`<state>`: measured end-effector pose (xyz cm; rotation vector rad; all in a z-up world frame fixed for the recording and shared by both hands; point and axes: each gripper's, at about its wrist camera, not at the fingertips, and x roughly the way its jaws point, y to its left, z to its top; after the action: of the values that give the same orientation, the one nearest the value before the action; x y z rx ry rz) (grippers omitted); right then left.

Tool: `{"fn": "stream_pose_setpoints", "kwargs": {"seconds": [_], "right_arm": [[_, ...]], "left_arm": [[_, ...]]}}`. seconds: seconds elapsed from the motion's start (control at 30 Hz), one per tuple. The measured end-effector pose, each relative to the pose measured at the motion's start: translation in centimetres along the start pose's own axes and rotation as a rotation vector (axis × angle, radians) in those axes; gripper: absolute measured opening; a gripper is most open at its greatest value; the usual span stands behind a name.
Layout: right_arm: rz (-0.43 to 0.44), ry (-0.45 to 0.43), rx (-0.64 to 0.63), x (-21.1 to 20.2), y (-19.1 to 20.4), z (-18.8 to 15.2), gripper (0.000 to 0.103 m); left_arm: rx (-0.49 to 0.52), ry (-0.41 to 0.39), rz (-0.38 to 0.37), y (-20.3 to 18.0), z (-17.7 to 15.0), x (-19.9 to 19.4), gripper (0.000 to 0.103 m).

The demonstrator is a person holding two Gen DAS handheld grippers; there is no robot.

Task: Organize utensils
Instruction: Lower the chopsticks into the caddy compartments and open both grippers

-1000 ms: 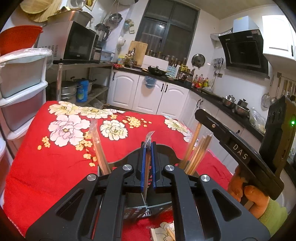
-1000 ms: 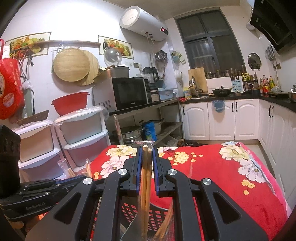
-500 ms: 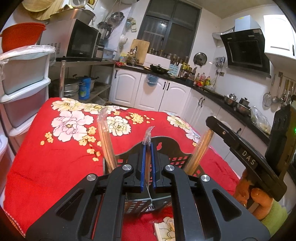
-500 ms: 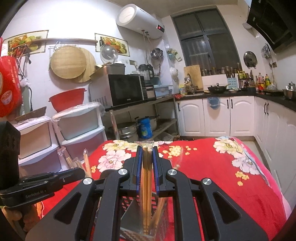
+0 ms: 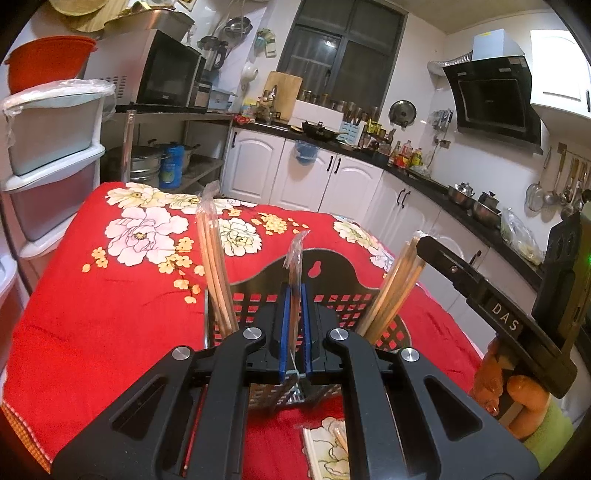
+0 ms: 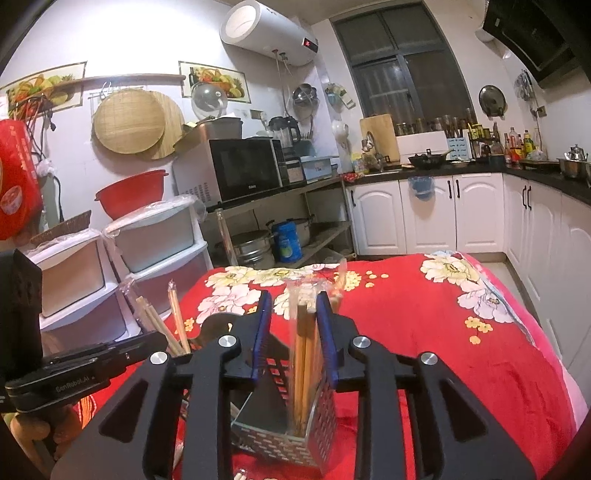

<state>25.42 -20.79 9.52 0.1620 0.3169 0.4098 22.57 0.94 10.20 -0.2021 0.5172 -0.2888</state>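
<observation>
The left gripper (image 5: 294,325) is clenching a plastic-wrapped pair of wooden chopsticks (image 5: 294,269) upright over the black perforated utensil holder (image 5: 325,291) standing on the red floral tablecloth (image 5: 110,295). The right gripper (image 6: 293,332) is standing released around another wrapped chopstick bundle (image 6: 304,365), which is apparently resting in the holder's right compartment, possibly touching one pad.

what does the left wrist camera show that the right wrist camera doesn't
Only the left wrist view shows the range hood, the ladles hung on the wall, and the left hand-held gripper shut on a wrapped chopstick pack.

Only the right wrist view shows the water heater, the round woven trays, and the right hand-held gripper open around chopsticks.

Both show the black utensil basket, red floral cloth and microwave.
</observation>
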Motion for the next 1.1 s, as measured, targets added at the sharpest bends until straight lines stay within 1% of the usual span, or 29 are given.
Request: {"fn": "stream_pose_setpoints", "kwargs": {"seconds": [0.07,0.3,0.43,0.5,0.63,0.7,0.8,0.83,0.97,1.03,1.1], "right_arm": [[0.002,0.006,0.005,-0.1,-0.1,0.0,0.032],[0.001,0.024,0.003,-0.7,-0.1,-0.4,0.037],[0.000,0.034,0.006,-1.1,-0.2,-0.7,0.040],[-0.001,0.042,0.008,-1.3,-0.2,-0.9,0.043],[-0.006,0.053,0.006,-1.9,-0.2,-1.4,0.045],[-0.010,0.063,0.009,-2.1,-0.3,-1.6,0.050],[-0.011,0.071,0.006,-2.6,-0.3,-1.9,0.052],[-0.014,0.073,0.004,-2.7,-0.2,-2.0,0.052],[-0.011,0.082,0.002,-3.5,-0.2,-2.5,0.057],[-0.007,0.086,0.001,-4.0,-0.1,-2.7,0.058],[-0.004,0.091,-0.003,-4.4,0.0,-2.9,0.060]], "left_arm": [[-0.003,0.007,0.001,0.0,-0.1,-0.1,0.001],[-0.010,0.014,0.011,0.1,-0.4,-0.5,0.003],[-0.002,0.016,0.020,0.1,-0.8,-1.1,0.018],[0.003,0.016,0.025,0.1,-1.0,-1.4,0.028],[0.013,0.018,0.028,0.0,-1.5,-2.1,0.033],[0.024,0.017,0.034,-0.1,-1.8,-2.4,0.037],[0.032,0.014,0.040,-0.2,-2.3,-2.9,0.048],[0.033,0.015,0.041,-0.1,-2.4,-3.1,0.050],[0.036,0.016,0.047,-0.1,-3.0,-3.8,0.064],[0.037,0.015,0.049,-0.1,-3.4,-4.1,0.069],[0.038,0.015,0.051,-0.2,-3.7,-4.4,0.076]]}}
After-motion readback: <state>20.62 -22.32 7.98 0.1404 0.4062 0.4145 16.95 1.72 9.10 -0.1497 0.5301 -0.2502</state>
